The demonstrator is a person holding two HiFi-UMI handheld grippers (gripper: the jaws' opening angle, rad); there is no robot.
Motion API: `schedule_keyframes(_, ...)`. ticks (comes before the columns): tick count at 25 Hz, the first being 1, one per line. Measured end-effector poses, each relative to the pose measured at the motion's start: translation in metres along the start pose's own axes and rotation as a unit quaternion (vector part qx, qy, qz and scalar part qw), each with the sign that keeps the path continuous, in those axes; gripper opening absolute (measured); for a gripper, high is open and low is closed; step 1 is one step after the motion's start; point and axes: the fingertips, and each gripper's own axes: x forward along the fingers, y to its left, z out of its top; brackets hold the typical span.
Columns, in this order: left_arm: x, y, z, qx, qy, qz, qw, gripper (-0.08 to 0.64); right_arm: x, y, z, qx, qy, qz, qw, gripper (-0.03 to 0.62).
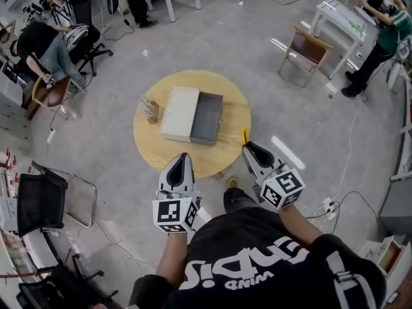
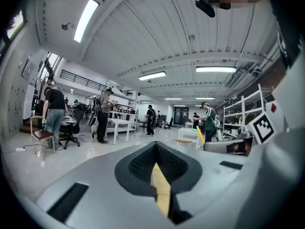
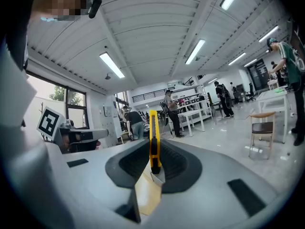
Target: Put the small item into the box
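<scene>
On the round wooden table (image 1: pixel 235 98) lies an open box: a white lid (image 1: pixel 179 113) beside a grey tray (image 1: pixel 206 118). My right gripper (image 1: pixel 248 148) hovers over the table's near right edge, shut on a yellow utility knife (image 1: pixel 244 136) that sticks up past the jaws. In the right gripper view the knife (image 3: pixel 153 137) stands upright between the black pads of that gripper (image 3: pixel 153 162). My left gripper (image 1: pixel 182 166) is at the table's near edge, shut with nothing in it; in its own view (image 2: pixel 156 151) only a thin sliver of table shows between the jaws.
A small striped object (image 1: pixel 150 109) stands on the table left of the box. Around the table are a wooden chair (image 1: pixel 306 49), a white table (image 1: pixel 339 18), a black chair (image 1: pixel 40 201), a seated person (image 1: pixel 48 50) and a power strip (image 1: pixel 328 206).
</scene>
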Motion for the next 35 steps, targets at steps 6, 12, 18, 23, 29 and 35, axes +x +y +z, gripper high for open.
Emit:
schedule_keyframes(6, 0.049, 0.015, 0.011, -0.004, -0.001, 0.028, 0.9996, 0.008, 0.046, -0.031, 0.022, 0.011, 0.001, 0.044, 0.999, 0.061)
schedule_keyframes(12, 0.087, 0.023, 0.012, -0.009, 0.002, 0.045, 0.9990, 0.008, 0.080, -0.051, 0.028, 0.008, 0.019, 0.081, 0.997, 0.061)
schedule_keyframes(18, 0.106, 0.037, 0.012, -0.013, 0.014, 0.042, 0.9989, 0.008, 0.111, -0.049, 0.024, -0.002, 0.040, 0.097, 0.994, 0.060)
schedule_keyframes(23, 0.117, 0.052, 0.013, -0.005, 0.024, 0.018, 0.9995, 0.008, 0.134, -0.044, 0.019, 0.019, 0.043, 0.080, 0.996, 0.060)
schedule_keyframes(29, 0.137, 0.063, 0.017, 0.006, 0.036, -0.010, 0.9993, 0.008, 0.158, -0.048, 0.010, 0.017, 0.056, 0.054, 0.997, 0.061)
schedule_keyframes(35, 0.153, 0.077, 0.017, 0.010, 0.042, -0.023, 0.9988, 0.008, 0.188, -0.052, -0.012, 0.008, 0.087, 0.040, 0.995, 0.060)
